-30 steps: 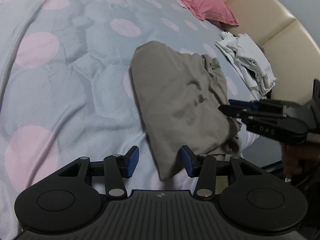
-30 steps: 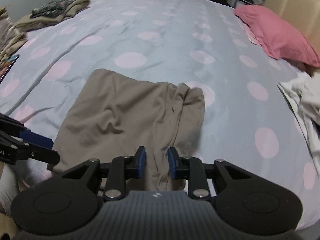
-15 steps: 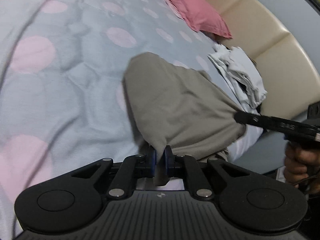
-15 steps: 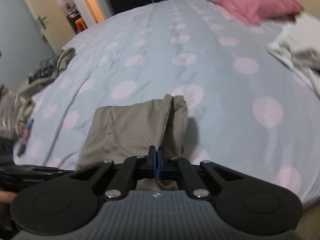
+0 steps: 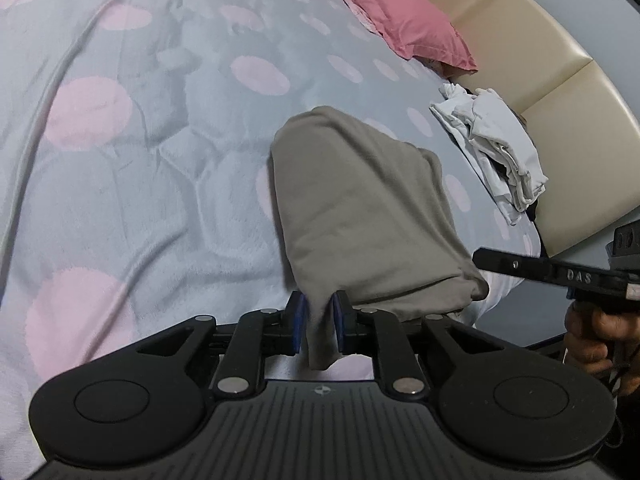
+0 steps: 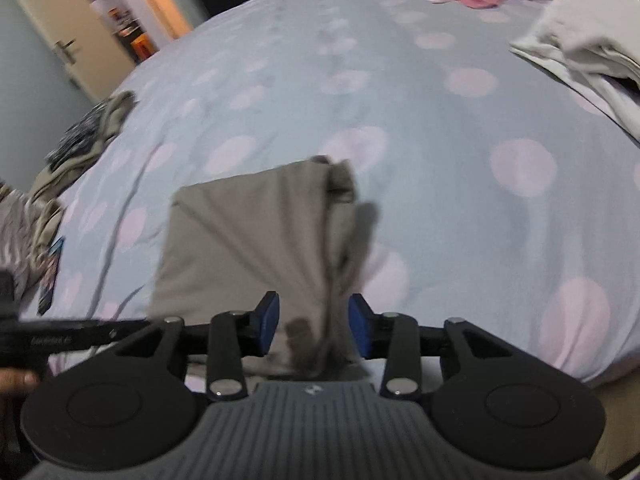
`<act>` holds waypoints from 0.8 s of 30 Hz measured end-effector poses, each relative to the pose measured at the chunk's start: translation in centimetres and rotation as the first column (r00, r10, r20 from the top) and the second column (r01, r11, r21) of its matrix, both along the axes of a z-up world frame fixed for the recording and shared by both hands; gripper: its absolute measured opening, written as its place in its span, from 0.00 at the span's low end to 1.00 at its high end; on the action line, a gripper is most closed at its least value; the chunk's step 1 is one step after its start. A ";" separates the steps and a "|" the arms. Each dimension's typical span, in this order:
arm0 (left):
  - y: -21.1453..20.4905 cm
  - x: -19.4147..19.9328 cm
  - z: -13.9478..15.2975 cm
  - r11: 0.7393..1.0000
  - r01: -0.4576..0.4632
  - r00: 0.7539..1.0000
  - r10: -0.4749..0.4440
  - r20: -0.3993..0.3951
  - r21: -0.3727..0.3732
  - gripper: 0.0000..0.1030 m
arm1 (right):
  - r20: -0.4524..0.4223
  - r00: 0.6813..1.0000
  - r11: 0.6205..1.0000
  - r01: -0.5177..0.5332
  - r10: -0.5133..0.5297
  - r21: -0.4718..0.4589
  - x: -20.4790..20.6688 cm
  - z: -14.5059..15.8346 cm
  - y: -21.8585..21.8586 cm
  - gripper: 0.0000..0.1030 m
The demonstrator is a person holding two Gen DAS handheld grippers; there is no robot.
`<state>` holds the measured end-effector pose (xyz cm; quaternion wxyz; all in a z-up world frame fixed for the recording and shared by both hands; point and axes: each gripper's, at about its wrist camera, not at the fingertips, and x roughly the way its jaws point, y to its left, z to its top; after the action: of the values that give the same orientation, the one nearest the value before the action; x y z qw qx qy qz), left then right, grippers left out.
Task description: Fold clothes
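On both hand-held grippers [image 5: 317, 322], jaws reopened since clamping.

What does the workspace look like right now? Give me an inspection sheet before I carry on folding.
Surface: bed cover, pale blue with pink dots, wrinkled.
Job's things: grey-brown garment, partly folded, near edge lifted off the bed.
Clutter: white clothes pile by the headboard; pink pillow; dark clothes heap at the far side.
Grippers: left gripper pinches a corner of the garment, fingers having just eased apart slightly; right gripper has just been opening, fingers clear of the bunched cloth between them.
Cables: nothing seen.
Surroundings: beige padded headboard; door beside a lit opening.
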<state>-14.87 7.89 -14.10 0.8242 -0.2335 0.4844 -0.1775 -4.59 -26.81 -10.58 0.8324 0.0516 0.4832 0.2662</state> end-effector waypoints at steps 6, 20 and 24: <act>-0.1 0.3 -0.1 1.000 -0.019 1.000 0.019 0.003 -0.006 0.16 | -0.044 0.998 0.997 -0.042 0.039 -0.059 -1.4 -1.5 0.6 0.33; -3.1 4.2 4.8 0.998 0.032 0.981 -0.041 0.190 0.053 0.31 | -0.082 0.994 0.996 -0.073 0.069 -0.046 -2.3 -1.4 -1.0 0.05; -6.7 5.5 5.1 0.973 0.125 0.957 -0.170 0.234 0.193 0.31 | -0.060 0.996 0.996 -0.073 0.070 -0.047 -2.2 -1.1 -1.0 0.15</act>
<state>-9.37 1.18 -8.99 0.8802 -0.0986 0.4071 -0.2231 -6.74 -27.77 -11.72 0.8090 0.0214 0.5151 0.2824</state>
